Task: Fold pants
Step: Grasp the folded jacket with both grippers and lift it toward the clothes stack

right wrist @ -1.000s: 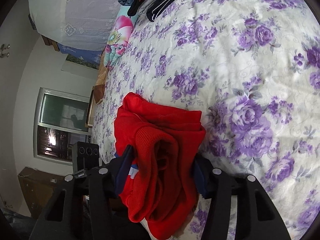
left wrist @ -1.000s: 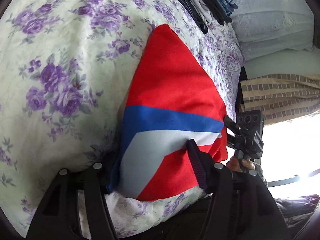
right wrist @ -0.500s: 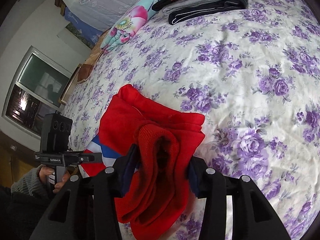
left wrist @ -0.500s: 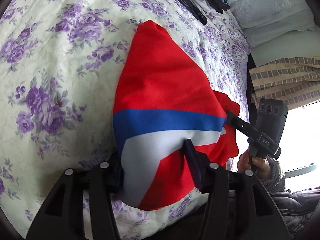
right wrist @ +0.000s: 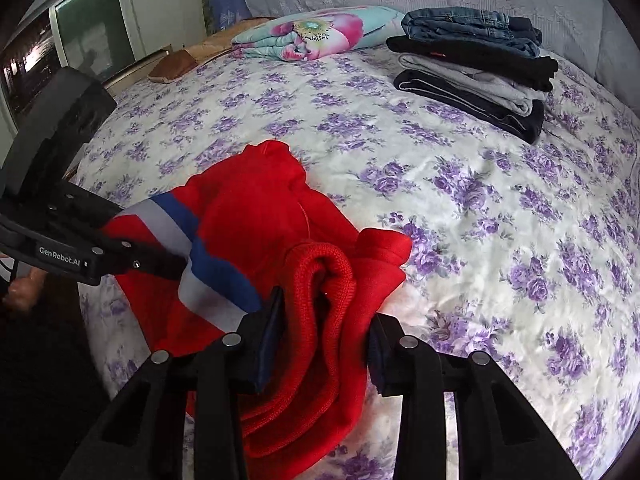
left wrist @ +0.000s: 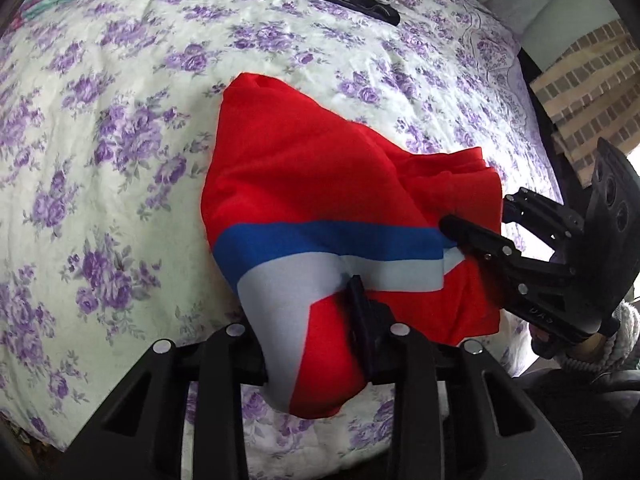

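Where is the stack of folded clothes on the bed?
In the right wrist view, the stack of folded clothes sits at the bed's far right, beside the floral pillow, well beyond the red pants.

Soft daylight, sharp centres, fisheye-bent dark corners, window glare far right.

Black hand-held gripper (right wrist: 325,322), silver screws (right wrist: 159,357)

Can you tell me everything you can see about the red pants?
The red pants look like soft fleece, with a blue band and a pale grey band across one side and a ribbed knit cuff. They are bunched and partly folded at the near edge of the flowery bedspread. The left gripper pinches the striped end, and the right gripper pinches the ribbed end.
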A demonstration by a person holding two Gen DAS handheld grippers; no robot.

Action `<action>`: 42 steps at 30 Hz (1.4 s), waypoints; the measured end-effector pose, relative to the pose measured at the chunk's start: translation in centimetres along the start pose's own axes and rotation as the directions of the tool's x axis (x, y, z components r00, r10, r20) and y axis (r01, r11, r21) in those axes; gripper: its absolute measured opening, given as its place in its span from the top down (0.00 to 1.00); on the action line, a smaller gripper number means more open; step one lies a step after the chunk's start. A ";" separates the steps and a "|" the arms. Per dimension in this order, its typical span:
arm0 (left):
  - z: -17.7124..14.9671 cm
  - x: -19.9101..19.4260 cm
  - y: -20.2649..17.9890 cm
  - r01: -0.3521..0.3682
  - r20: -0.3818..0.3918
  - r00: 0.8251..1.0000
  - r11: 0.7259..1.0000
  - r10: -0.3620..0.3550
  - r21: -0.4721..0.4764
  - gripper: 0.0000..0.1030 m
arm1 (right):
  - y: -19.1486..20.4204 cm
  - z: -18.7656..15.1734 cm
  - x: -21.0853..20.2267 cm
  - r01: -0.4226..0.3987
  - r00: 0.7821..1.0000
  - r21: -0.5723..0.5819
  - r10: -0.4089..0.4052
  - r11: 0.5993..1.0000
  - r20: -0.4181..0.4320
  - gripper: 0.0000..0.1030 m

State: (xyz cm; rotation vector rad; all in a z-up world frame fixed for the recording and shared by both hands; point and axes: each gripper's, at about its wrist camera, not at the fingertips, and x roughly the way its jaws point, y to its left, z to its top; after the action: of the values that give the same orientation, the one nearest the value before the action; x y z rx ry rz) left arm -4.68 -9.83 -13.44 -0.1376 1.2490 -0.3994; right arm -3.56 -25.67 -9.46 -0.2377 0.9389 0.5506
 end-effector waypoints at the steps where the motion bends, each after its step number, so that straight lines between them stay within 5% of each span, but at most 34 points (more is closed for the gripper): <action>1: -0.1 -0.5 -1.1 -0.047 0.017 0.999 0.998 0.046 0.050 0.71 | 0.4 0.0 -0.3 0.012 1.000 -0.021 -0.012 1.000 0.004 0.65; 6: 1.2 -5.1 -4.8 -0.107 0.172 0.982 0.984 0.082 0.144 0.73 | 1.4 1.8 -4.8 0.037 0.990 -0.045 -0.031 0.998 0.139 0.67; 9: 4.0 -7.8 -5.3 -0.075 0.241 0.970 0.989 0.043 0.127 0.73 | -0.1 3.7 -7.5 0.060 0.972 -0.009 -0.057 0.998 0.226 0.67; 14: 9.4 -9.5 -7.6 -0.124 0.326 0.944 0.971 0.052 0.205 0.73 | -2.8 7.6 -9.5 0.126 0.947 -0.012 -0.117 0.992 0.298 0.67; 22: 21.4 -15.5 -10.0 -0.157 0.474 0.881 0.936 -0.012 0.315 0.73 | -8.0 17.2 -14.4 0.273 0.861 -0.044 -0.224 0.961 0.458 0.67; 28: 32.8 -18.0 -9.9 -0.155 0.520 0.853 0.929 -0.046 0.336 0.73 | -13.2 26.5 -14.9 0.334 0.827 -0.046 -0.269 0.942 0.495 0.67; 34: 42.5 -17.0 -8.5 -0.123 0.522 0.851 0.939 -0.068 0.322 0.73 | -20.1 34.4 -12.6 0.270 0.847 0.021 -0.247 0.963 0.471 0.67; 42: 49.7 -8.8 -2.9 0.014 0.423 0.899 0.972 -0.115 0.236 0.73 | -27.5 38.8 -4.4 0.168 0.912 0.100 -0.193 0.981 0.361 0.67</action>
State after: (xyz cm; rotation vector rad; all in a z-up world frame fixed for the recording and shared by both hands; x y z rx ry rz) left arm 39.22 -14.93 11.19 -0.0667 0.7512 -0.5344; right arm 36.43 -33.72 15.39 -0.1510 0.5598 0.3737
